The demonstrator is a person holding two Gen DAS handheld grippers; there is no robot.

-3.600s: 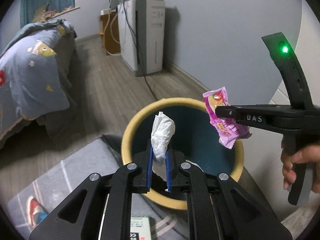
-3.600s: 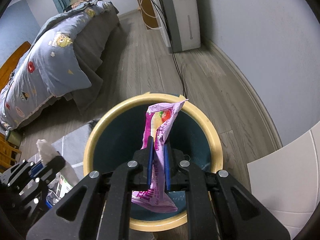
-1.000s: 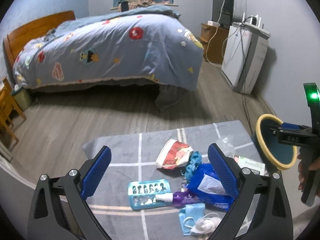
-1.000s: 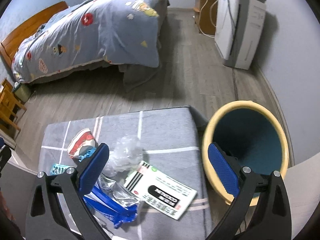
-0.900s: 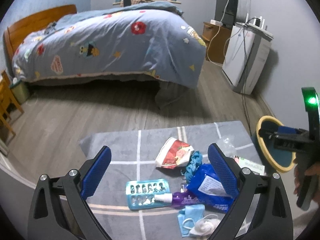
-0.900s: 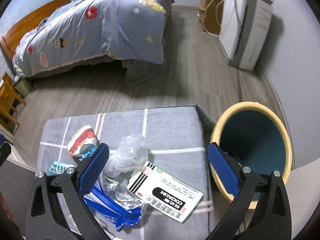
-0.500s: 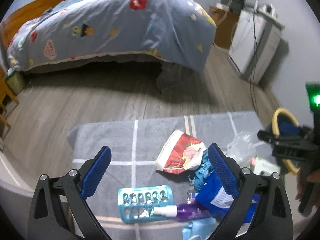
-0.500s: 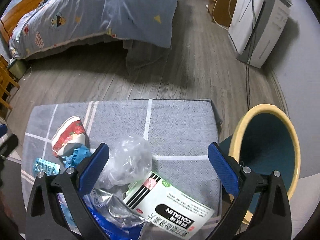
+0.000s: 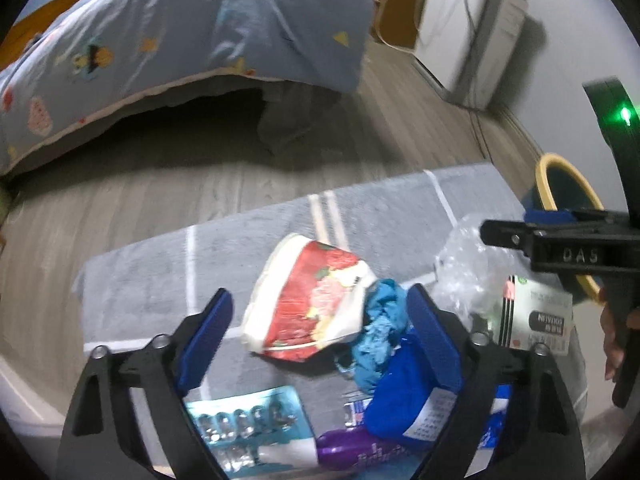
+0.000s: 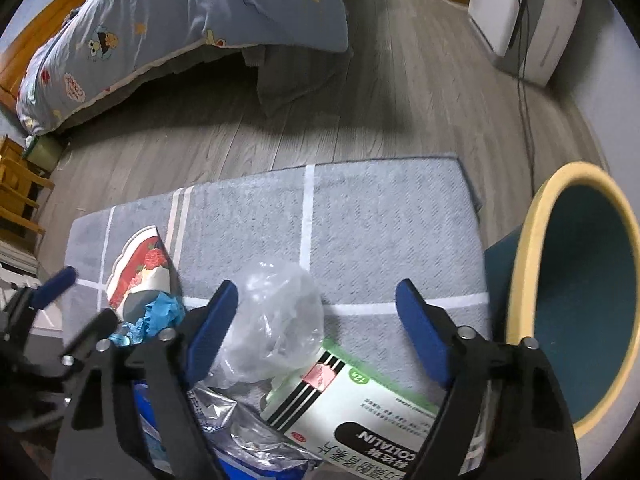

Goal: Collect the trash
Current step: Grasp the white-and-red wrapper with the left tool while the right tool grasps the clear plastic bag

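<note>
Trash lies on a grey rug (image 9: pixel 256 248). My left gripper (image 9: pixel 320 332) is open, its jaws either side of a crushed red and white paper cup (image 9: pixel 308 312) with a crumpled blue glove (image 9: pixel 380 320) beside it. A blister pack (image 9: pixel 248 424), a purple tube (image 9: pixel 360 452) and a blue bag (image 9: pixel 404 396) lie nearer. My right gripper (image 10: pixel 316 332) is open above a clear plastic bag (image 10: pixel 276 320) and a white medicine box (image 10: pixel 360 412). The yellow-rimmed teal bin (image 10: pixel 576 300) stands right of the rug.
A bed with a blue quilt (image 10: pixel 192 12) stands beyond the rug across wooden floor. A white appliance (image 10: pixel 528 16) with a cable stands by the right wall. Wooden furniture (image 10: pixel 16 184) stands at the far left.
Both grippers dropped their trash in the bin and opened. They have since swung back over the rug and come lower and closer to the pile.
</note>
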